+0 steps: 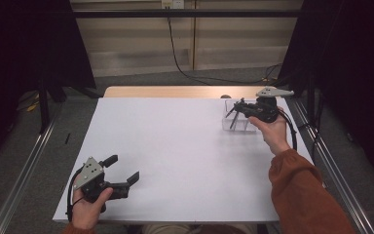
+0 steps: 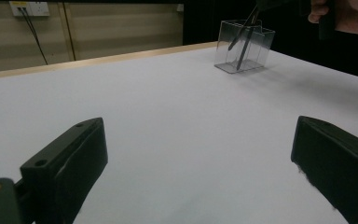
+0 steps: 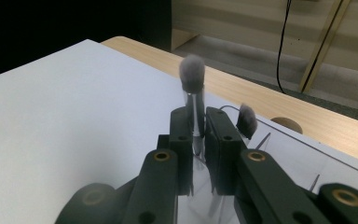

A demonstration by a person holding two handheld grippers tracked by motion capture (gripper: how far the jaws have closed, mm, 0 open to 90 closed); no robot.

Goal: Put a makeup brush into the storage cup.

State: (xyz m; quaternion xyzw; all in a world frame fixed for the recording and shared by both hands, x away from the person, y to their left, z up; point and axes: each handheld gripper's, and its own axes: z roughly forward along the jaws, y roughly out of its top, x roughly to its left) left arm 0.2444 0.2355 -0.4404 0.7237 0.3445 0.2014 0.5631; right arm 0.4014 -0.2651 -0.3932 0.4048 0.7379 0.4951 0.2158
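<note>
Right gripper [image 3: 195,122] is up at the clear box [image 1: 238,118], which stands at the far right of the white worktop [image 1: 175,156] — and its jaws are pinched tight on the handle of a makeup brush [image 3: 193,79]. In the right gripper view the brush stands upright between the 2 black jaws, its grey fluffy head poking above them, its lower end down inside the box. A second brush [image 3: 247,120] sits just beside it, to the right of the jaws, its head also above the box rim. From the high view, the 2 dark handles lean over the box's near-left side, and the right gripper [image 1: 244,108] hangs right over the box, the hand [image 1: 272,134] coming at it from the near-right side.

Left gripper [image 1: 124,173] is well apart from the box, down at the near-left corner of the worktop — jaws spread wide, nothing between them. The left gripper view looks across bare white worktop with the box [image 2: 244,46] far off at the upper right, the 2 handles slanting inside it. Beyond the box, a strip of bare wood [image 3: 307,116] edges the worktop.
</note>
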